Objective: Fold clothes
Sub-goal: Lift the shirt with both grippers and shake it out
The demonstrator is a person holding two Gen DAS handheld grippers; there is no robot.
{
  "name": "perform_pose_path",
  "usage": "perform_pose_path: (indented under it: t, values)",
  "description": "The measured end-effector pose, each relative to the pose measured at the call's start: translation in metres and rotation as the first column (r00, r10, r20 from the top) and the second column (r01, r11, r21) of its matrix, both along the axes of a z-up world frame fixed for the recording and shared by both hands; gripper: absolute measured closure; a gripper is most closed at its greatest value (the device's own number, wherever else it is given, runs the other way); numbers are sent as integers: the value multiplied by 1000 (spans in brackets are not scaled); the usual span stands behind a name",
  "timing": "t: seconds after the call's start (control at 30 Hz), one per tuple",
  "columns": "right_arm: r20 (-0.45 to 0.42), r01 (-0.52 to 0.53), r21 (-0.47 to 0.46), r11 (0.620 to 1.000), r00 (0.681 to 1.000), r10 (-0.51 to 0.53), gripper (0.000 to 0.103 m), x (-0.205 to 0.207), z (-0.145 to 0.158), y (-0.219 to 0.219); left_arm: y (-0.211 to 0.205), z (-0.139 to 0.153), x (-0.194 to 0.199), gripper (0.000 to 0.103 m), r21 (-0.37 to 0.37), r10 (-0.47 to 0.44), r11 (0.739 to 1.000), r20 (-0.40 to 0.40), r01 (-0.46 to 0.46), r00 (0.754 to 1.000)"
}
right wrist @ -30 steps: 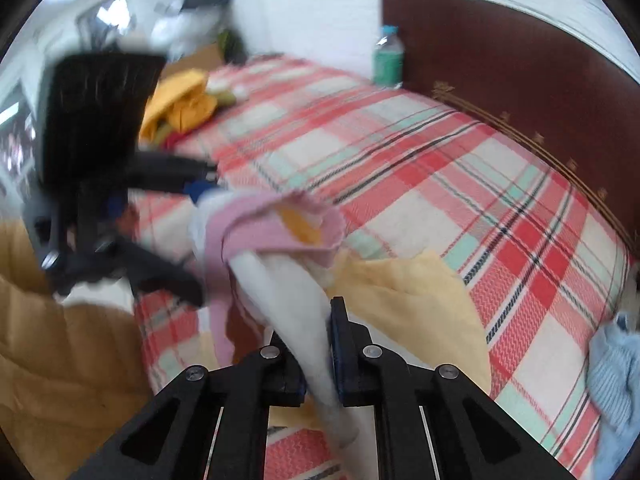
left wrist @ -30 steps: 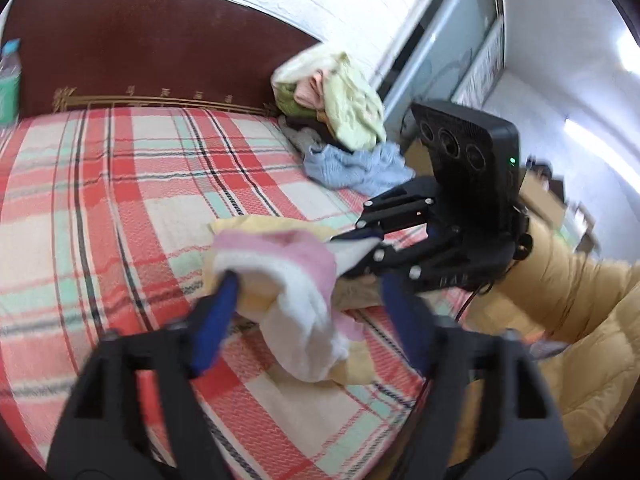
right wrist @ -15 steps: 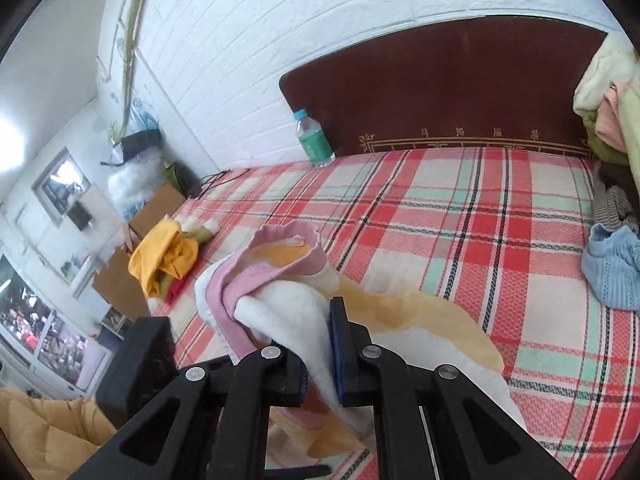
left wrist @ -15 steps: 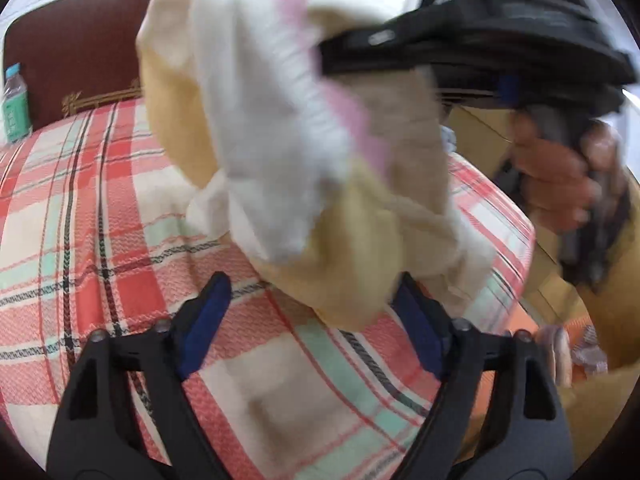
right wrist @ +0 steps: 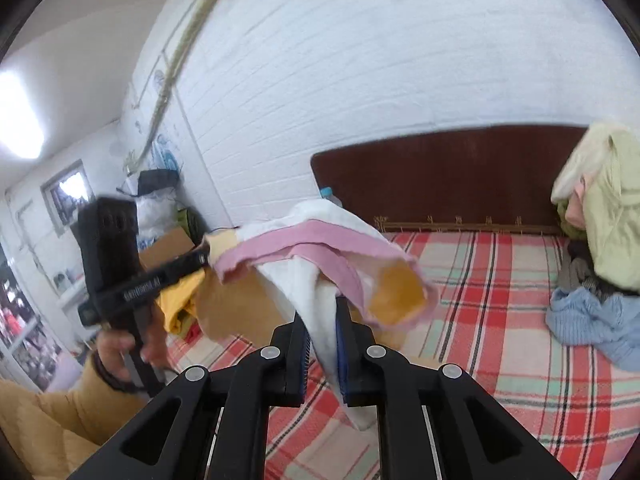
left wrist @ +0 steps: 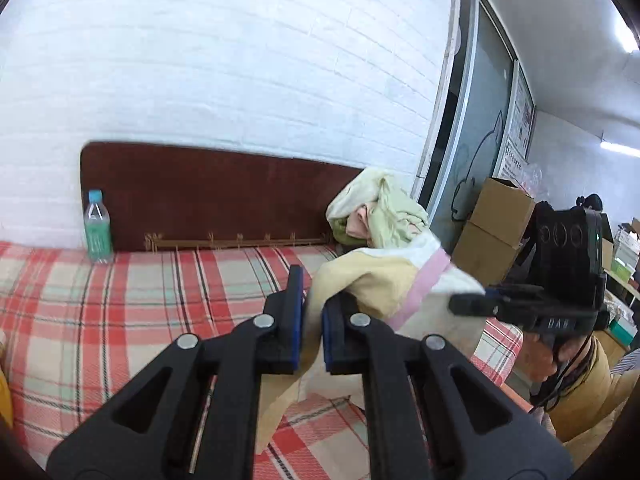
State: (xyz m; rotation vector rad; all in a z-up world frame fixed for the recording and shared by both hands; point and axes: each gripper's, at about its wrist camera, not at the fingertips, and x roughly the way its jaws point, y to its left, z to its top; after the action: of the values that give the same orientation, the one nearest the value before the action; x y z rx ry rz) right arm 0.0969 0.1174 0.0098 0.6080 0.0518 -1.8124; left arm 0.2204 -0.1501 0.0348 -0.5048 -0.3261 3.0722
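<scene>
A yellow, white and pink garment (left wrist: 384, 276) hangs in the air between both grippers, above the plaid bed (left wrist: 120, 300). My left gripper (left wrist: 310, 316) is shut on its yellow edge. My right gripper (right wrist: 322, 340) is shut on its white part (right wrist: 316, 300). The pink trim (right wrist: 280, 248) runs along the top. In the left wrist view the right gripper (left wrist: 472, 302) holds the cloth at the right. In the right wrist view the left gripper (right wrist: 202, 258) holds it at the left.
A pile of clothes (left wrist: 380, 216) lies against the dark headboard (left wrist: 208, 200) at the bed's right, with a blue garment (right wrist: 592, 320) beside it. A water bottle (left wrist: 97, 226) stands at the headboard. Cardboard boxes (left wrist: 500, 224) stand to the right.
Both grippers rose from the bed with the garment. My left gripper, open before, has shut on the yellow edge. The cloth now stretches between the two grippers.
</scene>
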Motion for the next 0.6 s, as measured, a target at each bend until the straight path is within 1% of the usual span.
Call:
perform_pose_path:
  t: [0.03,0.07,0.1,0.13,0.17,0.27,0.33,0.4,0.43,0.47,0.53,0.6]
  values:
    - [-23,-25,10,1000,999,25,85,13,-2,-5,1,5,4,94,-33,10,999,3,-10,1000]
    - [-34,-64,37,997,997,66,78,24,-10,-14,-1,3,6,94,-51,18,999,21,-17,1000]
    - [-46,-96,80,992,994,100,73,35,-22,-24,-5,-1,7,94,-63,27,998,43,-24,999]
    - [-57,-126,122,984,989,134,65,46,-34,-35,-13,-14,7,94,-58,41,998,81,-36,996]
    - [-58,-157,167,973,984,169,63,55,-47,-46,-22,-29,7,94,-51,54,998,119,-49,991]
    - [7,-244,286,927,967,253,63,64,-89,-65,-39,-84,19,94,-14,89,996,227,-89,970]
    - [14,-262,312,913,962,272,63,58,-103,-62,-50,-120,27,94,8,109,993,299,-117,948]
    - [26,-251,308,918,967,255,60,41,-107,-52,-62,-157,34,94,28,127,989,370,-147,920]
    - [33,-235,308,922,971,237,55,30,-108,-49,-67,-173,39,94,34,136,986,397,-163,907]
    - [25,-213,325,921,976,217,47,19,-110,-49,-69,-180,44,94,31,146,985,400,-172,905]
    - [-12,-178,371,911,981,196,39,3,-116,-54,-73,-190,50,93,47,131,985,400,-163,907]
    - [-37,-180,427,886,976,216,38,-5,-125,-67,-68,-189,53,90,45,112,989,401,-142,909]
